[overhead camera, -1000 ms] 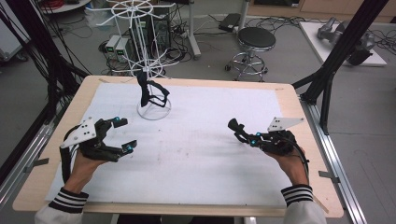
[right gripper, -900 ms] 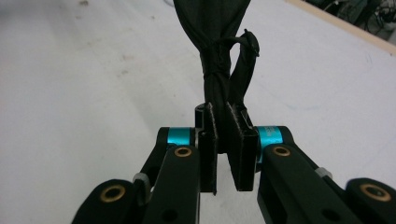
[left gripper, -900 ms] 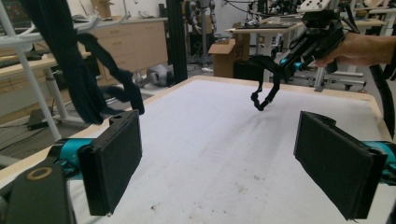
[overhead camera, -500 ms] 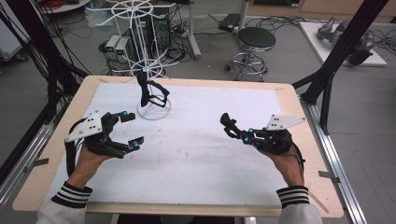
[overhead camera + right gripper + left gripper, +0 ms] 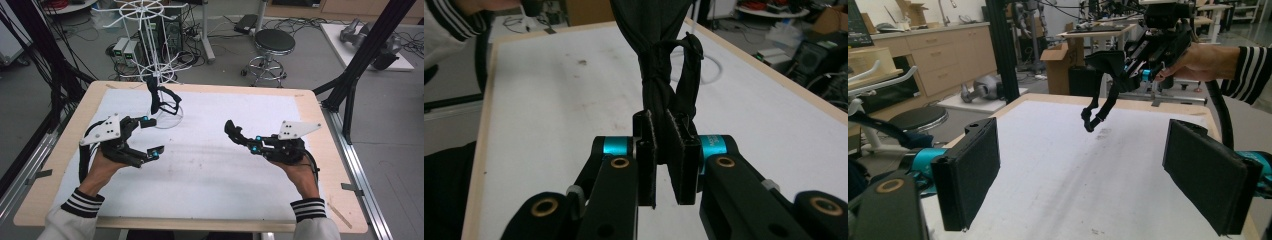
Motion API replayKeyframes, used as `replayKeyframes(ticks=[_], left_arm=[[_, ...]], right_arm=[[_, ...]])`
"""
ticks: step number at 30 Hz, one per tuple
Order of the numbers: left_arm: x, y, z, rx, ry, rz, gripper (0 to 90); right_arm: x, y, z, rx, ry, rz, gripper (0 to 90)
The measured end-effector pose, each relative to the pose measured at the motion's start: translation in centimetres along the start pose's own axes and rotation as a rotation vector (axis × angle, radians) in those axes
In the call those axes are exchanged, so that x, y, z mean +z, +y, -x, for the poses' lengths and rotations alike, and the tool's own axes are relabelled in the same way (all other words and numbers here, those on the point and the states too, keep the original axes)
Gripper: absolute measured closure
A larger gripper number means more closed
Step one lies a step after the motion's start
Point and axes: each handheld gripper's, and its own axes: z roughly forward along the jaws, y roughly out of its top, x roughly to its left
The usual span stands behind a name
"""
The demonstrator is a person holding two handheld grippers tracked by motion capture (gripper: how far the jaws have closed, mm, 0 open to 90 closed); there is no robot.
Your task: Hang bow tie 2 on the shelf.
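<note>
Right gripper (image 5: pixel 663 160): jaws clenched on the gathered end of a black strap (image 5: pixel 659 65), pads pressing it from both sides; a loop of the strap stands up just beyond the pads. In the high view the strap (image 5: pixel 232 130) juts from the gripper tip, held above the white mat (image 5: pixel 210 190), right of the table's middle. In the left gripper view it dangles clear of the mat. Left gripper (image 5: pixel 1080 185): jaws released and wide apart, nothing between the pads, facing the strap across the mat from well apart. Rack (image 5: pixel 150 30): white wire, upright at the table's far left edge, with a second black strap (image 5: pixel 156 97) hanging from a lower arm above the ring base. Table (image 5: pixel 50 175): wooden rim, mat over most of the top. Step in hand, as judged: the strap is gripped and lifted, in carriage, not yet hung or handed over. Next move, as judged: bring the loop to a free arm of the rack, or let the left gripper close on the hanging end to steady it. Either way the right grip must hold firm until the strap is caught.
</note>
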Motion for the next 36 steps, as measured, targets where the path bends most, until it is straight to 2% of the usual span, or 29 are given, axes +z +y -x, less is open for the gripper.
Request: replayKeyframes(ticks=[8, 18, 36], left_arm=[[0.9, 0.9, -0.3, 0.000, -0.027, -0.018, 15.7], [2.8, 1.5, -0.1, 0.008, -0.079, -0.038, 15.7], [5.4, 2.5, 0.1, -0.011, -0.152, -0.062, 15.7]], right_arm=[[1.3, 0.8, -0.5, -0.033, 0.059, 0.019, 83.7], [3.4, 2.1, -1.0, -0.068, 0.120, 0.024, 83.7], [5.7, 3.5, -1.7, -0.115, 0.176, 0.007, 83.7]])
